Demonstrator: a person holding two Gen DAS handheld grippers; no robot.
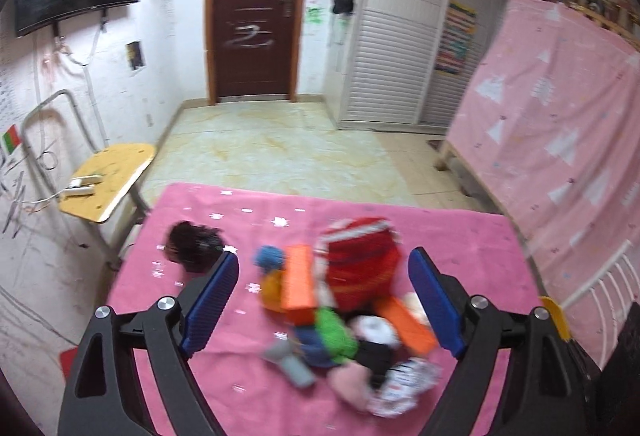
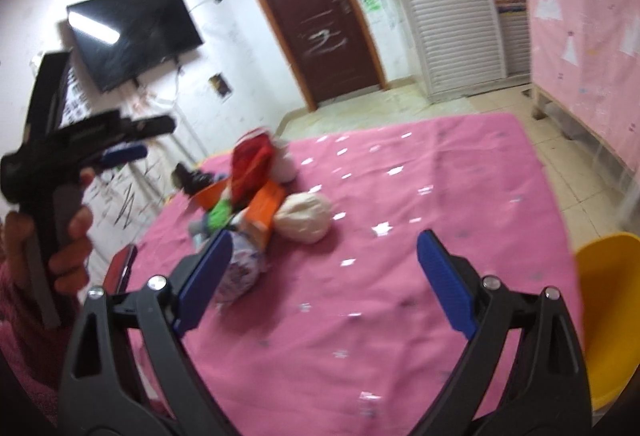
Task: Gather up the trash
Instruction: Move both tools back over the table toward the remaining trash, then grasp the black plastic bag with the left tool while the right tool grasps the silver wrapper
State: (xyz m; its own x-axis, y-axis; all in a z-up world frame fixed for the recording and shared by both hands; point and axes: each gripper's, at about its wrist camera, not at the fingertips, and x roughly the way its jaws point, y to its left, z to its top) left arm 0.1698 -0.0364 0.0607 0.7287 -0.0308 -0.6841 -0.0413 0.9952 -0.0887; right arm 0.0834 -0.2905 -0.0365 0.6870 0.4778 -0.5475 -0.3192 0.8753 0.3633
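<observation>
- The left gripper (image 1: 324,300) fills the lower part of the left wrist view, its two blue pads (image 1: 210,302) spread wide with nothing pressed between them.
- Between and beyond those pads, in the lower centre of the frame, lies a blurred heap of trash (image 1: 344,312) on a pink cloth (image 1: 460,236) dotted with white stars.
- In the heap a red and white striped wrapper (image 1: 360,260) sits at the top, an orange box (image 1: 298,282) stands just left of it, and a second orange box (image 1: 408,324) lies to the lower right.
- A green scrap (image 1: 336,332), a grey piece (image 1: 290,362), a pale pink lump (image 1: 350,384) and a white printed packet (image 1: 404,384) crowd the near edge of the heap.
- A dark crumpled item (image 1: 192,246) lies apart from the heap, at centre left on the cloth.
- A yellow chair (image 1: 108,179) stands at middle left; a dark door (image 1: 256,7) is at top centre.
- In the right wrist view the right gripper (image 2: 324,276) is also wide open and empty, low in the frame over the cloth (image 2: 400,316).
- The heap (image 2: 260,195) sits at centre left of that view, with a cream-white ball (image 2: 306,215) at its right edge and a printed packet (image 2: 244,268) just beside the gripper's left pad (image 2: 204,278).
- A hand (image 2: 68,240) at the left edge holds the other gripper (image 2: 132,139), seen from the side, above the cloth's edge.
- A yellow bin (image 2: 608,316) shows at the lower right edge, beside the cloth.
</observation>
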